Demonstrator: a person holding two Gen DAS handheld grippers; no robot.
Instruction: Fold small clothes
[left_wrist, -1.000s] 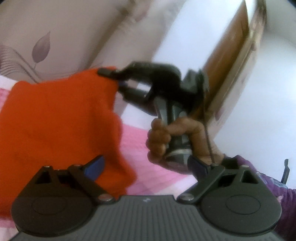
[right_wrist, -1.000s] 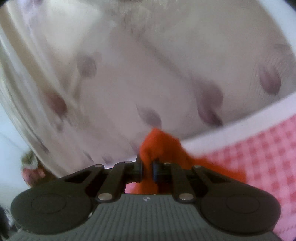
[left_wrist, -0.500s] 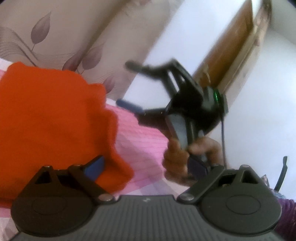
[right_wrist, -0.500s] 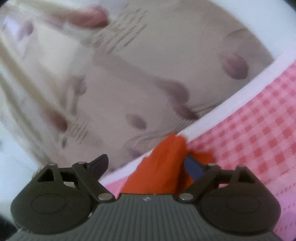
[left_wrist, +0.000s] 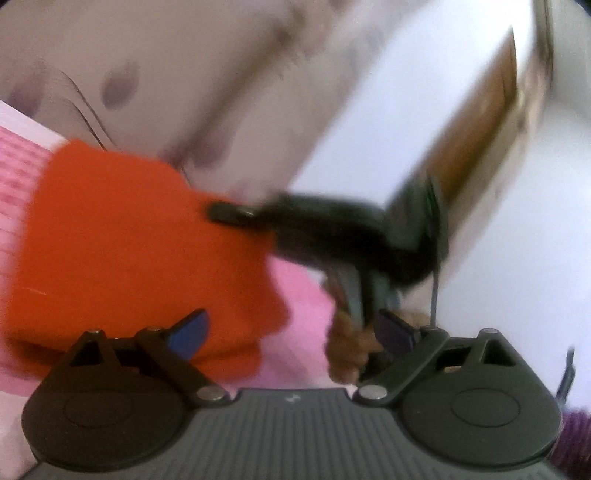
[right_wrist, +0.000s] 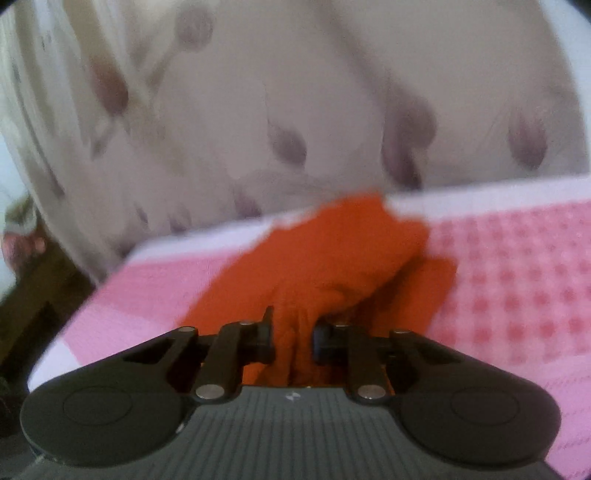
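An orange garment (left_wrist: 140, 251) lies rumpled on a pink checked bedsheet (left_wrist: 303, 314). In the left wrist view my left gripper (left_wrist: 291, 325) is open, its blue pads wide apart, with the garment's near edge just beyond the left pad. My right gripper (left_wrist: 225, 214) reaches in from the right onto the garment's far right edge, held by a person's hand (left_wrist: 347, 354). In the right wrist view the right gripper (right_wrist: 293, 332) has its jaws closing, and a bunched fold of the orange garment (right_wrist: 332, 258) fills the narrow gap between them. Both views are blurred.
A pale curtain with dark leaf prints (right_wrist: 295, 92) hangs behind the bed's far edge. A wooden door (left_wrist: 480, 129) and a white wall stand at the right. The pink sheet (right_wrist: 517, 277) spreads out to the right of the garment.
The right gripper let go of the lifted garment corner, opened wide, then came down and closed on the cloth again. The garment dropped onto the bed. The left gripper stayed open.
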